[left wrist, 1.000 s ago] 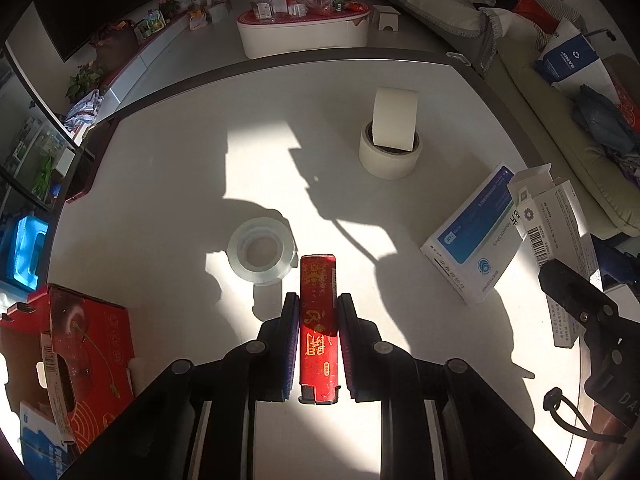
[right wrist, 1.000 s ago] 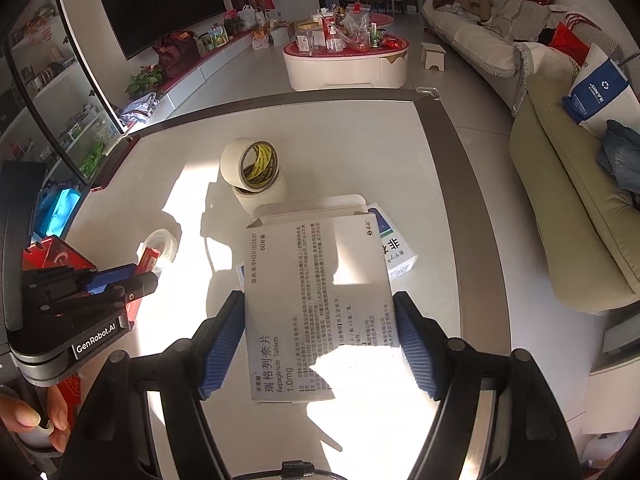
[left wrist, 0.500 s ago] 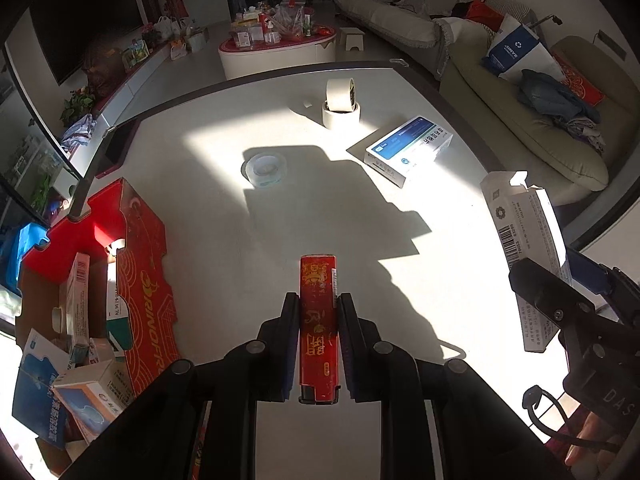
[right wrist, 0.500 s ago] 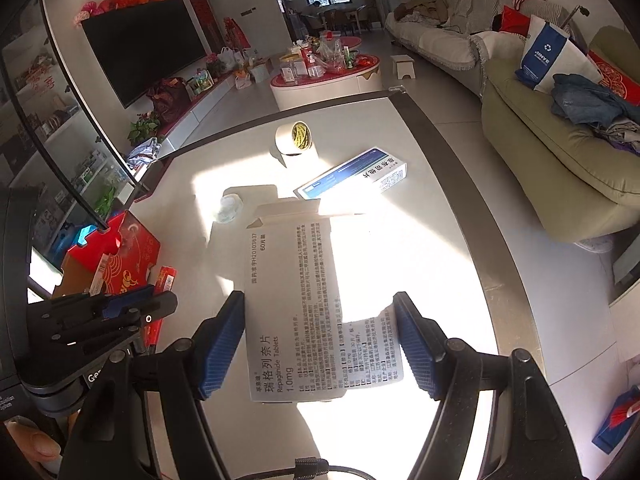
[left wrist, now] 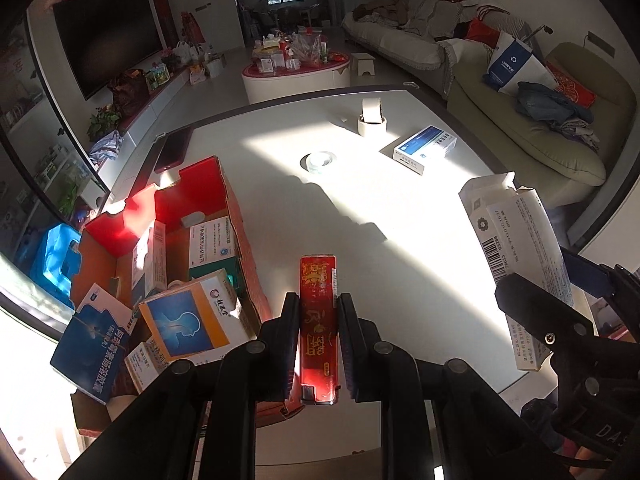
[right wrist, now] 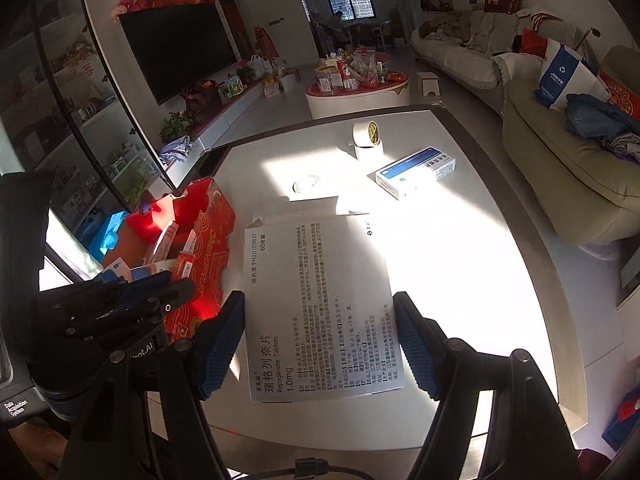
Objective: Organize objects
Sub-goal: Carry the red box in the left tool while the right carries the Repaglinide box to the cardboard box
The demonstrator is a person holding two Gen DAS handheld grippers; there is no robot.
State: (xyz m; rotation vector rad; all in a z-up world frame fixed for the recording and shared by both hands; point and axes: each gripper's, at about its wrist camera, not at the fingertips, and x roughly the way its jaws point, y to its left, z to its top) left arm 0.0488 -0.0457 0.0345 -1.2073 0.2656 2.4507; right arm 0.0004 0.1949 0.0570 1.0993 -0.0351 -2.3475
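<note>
At far left we see the red box (left wrist: pixel 236 216) on the table's (left wrist: pixel 400 216) left edge, already crowded with medicine cartons, several of them leaning over its near rim.

Our left gripper (left wrist: pixel 319 312) has its fingers (left wrist: pixel 289 328) closed as far as they go on the narrow red pack (left wrist: pixel 318 320), which lies lengthwise between them above the table, just right of the red box.

Our right gripper (right wrist: pixel 320 340) holds the white medicine carton (right wrist: pixel 320 304) by its two long edges, fingers (right wrist: pixel 224 344) wide apart because the carton is wide. Its end flap stands open at the far end.

Risks, as we judge them:
- The box looks nearly full; dropping either item on the leaning cartons could tip one off the near rim.
- The white carton's open flap may catch on the box wall, or let the contents slide out if tilted.
- The two grippers sit close together and could knock each other over the box.

Surface: white table with a dark border, strong sunlight and hard shadows. Left on it are a clear tape roll (left wrist: pixel 319 159), two stacked paper tape rolls (left wrist: pixel 372 118) and a blue-and-white carton (left wrist: pixel 425 148). Beyond it, a living room: television, coffee table, sofas.
</note>
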